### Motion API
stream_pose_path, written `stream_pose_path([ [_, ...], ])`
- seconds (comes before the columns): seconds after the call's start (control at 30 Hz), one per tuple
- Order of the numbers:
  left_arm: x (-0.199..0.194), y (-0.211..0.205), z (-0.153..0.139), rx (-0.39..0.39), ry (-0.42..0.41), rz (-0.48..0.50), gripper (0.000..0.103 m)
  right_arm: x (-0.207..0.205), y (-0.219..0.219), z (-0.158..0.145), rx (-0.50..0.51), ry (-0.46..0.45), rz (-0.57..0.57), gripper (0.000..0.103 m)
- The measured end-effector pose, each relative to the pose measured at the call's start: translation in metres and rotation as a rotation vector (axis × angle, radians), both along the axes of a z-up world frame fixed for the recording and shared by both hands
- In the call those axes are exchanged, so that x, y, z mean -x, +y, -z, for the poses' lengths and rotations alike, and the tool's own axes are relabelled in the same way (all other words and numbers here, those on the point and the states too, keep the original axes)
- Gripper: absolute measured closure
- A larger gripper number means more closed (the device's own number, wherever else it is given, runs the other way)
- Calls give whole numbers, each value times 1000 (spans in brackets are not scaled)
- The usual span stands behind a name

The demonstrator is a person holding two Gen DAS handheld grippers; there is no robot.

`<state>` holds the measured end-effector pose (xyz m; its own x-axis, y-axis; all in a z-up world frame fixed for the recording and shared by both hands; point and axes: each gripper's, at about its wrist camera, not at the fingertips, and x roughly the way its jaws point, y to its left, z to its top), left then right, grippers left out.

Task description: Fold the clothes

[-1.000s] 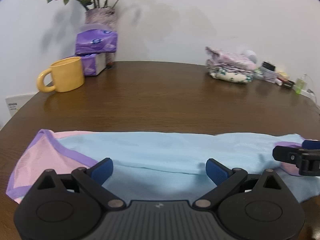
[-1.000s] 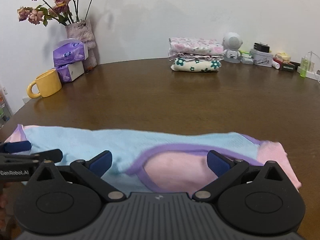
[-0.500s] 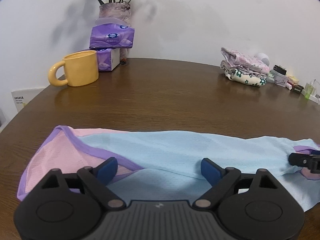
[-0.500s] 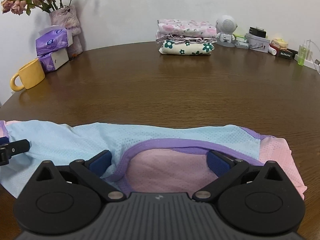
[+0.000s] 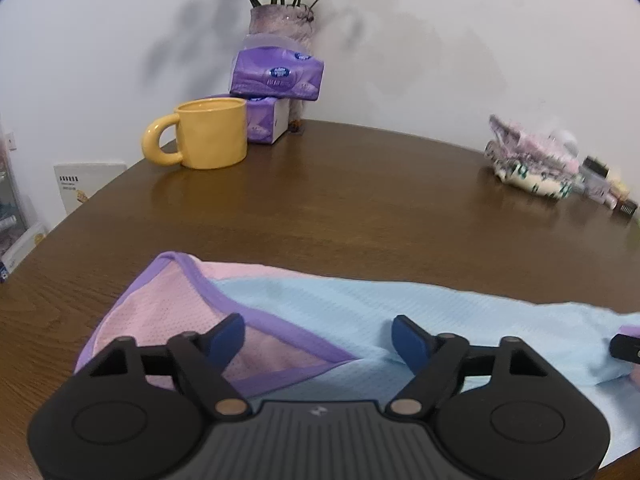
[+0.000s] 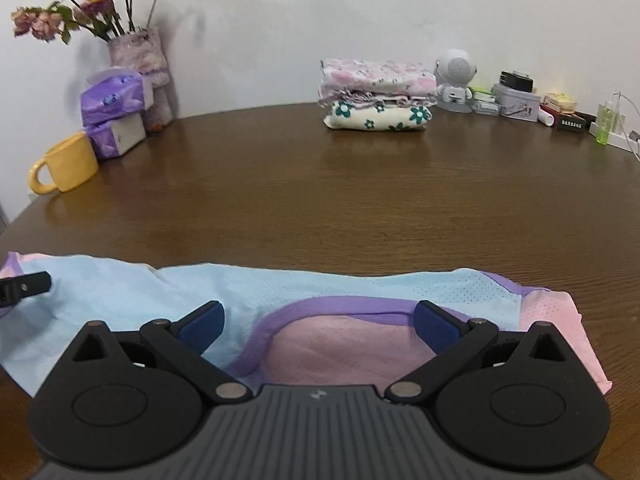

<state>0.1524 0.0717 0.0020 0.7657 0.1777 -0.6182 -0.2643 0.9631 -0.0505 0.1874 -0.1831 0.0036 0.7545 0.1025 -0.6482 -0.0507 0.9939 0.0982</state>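
Garment laid out along near edge of table; both grippers held spread, nothing grasped.

Left wrist view: left gripper [image 5: 318, 338] is seen with jaws parted over the garment [image 5: 344, 312], pale blue mesh with pink, purple-trimmed end. Flower stems are held in the vase [image 5: 280, 26]; mug [image 5: 210, 138] contents not visible. Right wrist view: right gripper [image 6: 318, 322] jaws likewise released above the purple-edged pink opening; folded stack [image 6: 378, 94] is noted at far edge of the table [image 6: 320, 200].
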Motion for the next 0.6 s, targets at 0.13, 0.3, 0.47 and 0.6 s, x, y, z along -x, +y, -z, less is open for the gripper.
stream_pose_path([
  [0.13, 1, -3, 2, -53, 21, -2, 27, 0, 1, 0, 6, -2, 7, 0],
  [0.3, 3, 0, -1, -61, 9, -17, 30, -2, 3, 1, 19, -5, 12, 0],
  [0.47, 1, -17, -10, -112, -45, 25, 30, -4, 6, 1, 38, -7, 13, 0],
  [0.6, -11, -29, -5, -170, -1, 20, 30, -7, 9, 1, 52, -9, 15, 0],
])
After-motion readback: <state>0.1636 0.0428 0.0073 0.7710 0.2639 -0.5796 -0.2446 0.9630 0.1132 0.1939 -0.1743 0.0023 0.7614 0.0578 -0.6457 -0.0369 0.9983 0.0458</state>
